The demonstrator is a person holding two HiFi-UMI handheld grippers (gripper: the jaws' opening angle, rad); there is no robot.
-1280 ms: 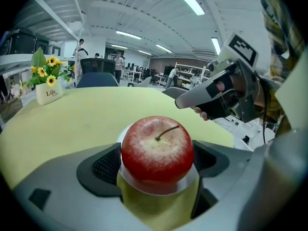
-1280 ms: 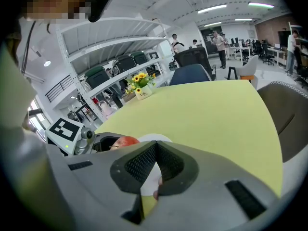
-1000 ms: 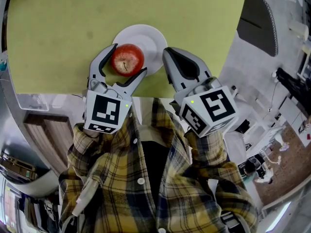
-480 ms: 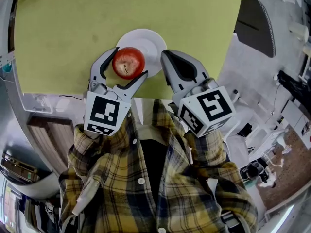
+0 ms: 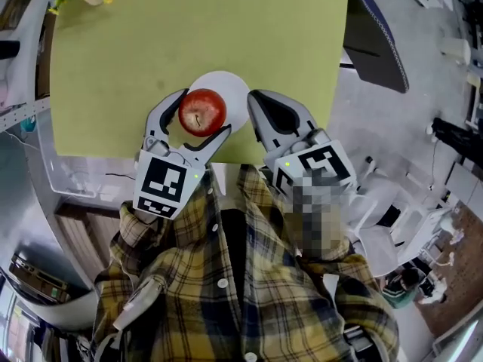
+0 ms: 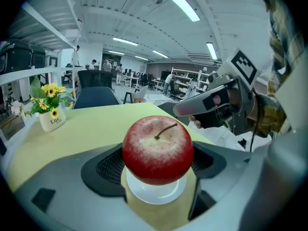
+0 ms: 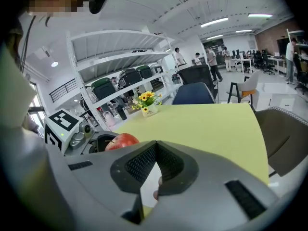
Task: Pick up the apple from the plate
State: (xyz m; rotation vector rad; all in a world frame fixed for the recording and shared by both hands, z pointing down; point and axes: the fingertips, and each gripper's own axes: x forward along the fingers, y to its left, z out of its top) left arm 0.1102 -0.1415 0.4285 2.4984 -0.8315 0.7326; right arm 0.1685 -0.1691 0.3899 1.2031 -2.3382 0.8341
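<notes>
In the middle of the head view, the left gripper [image 5: 202,113] squeezes the red apple [image 5: 201,110] between its two jaws, one on each side. The apple is held up over the left side of the white plate [image 5: 236,96], which sits at the near edge of the green table [image 5: 189,29]. Just to the right, the right gripper [image 5: 259,100] has its jaws closed together, with nothing in them.

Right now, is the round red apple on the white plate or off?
Off: the left gripper clamps the apple, with the plate showing below.
</notes>
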